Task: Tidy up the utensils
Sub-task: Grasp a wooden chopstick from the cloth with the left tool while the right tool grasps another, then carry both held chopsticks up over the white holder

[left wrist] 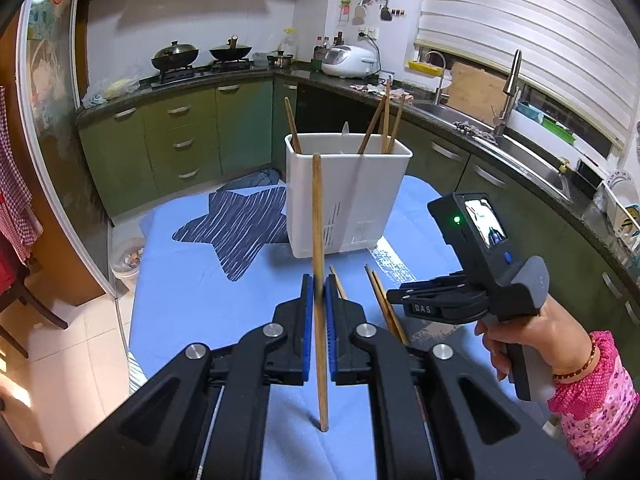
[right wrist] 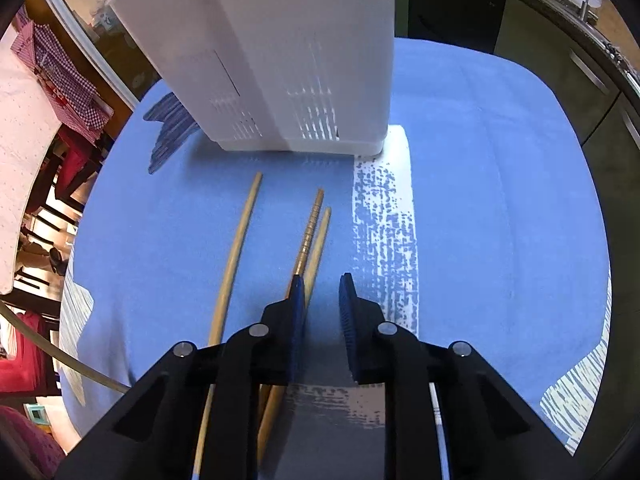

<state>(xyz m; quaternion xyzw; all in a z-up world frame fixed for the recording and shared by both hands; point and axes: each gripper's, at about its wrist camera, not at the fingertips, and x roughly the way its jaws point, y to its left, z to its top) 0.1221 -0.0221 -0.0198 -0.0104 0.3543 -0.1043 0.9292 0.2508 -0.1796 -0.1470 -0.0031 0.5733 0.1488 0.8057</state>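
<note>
Left gripper (left wrist: 319,280) pinches chopstick (left wrist: 318,216) seemingly upright.

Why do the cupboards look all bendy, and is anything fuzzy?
Left wrist view: the fisheye lens curves the green cupboards and darkens the corners; the chopstick clamped in the left gripper smears where it crosses the pads. Right wrist view: the white utensil holder balloons and leans, while the chopsticks on the cloth look sharp.
</note>
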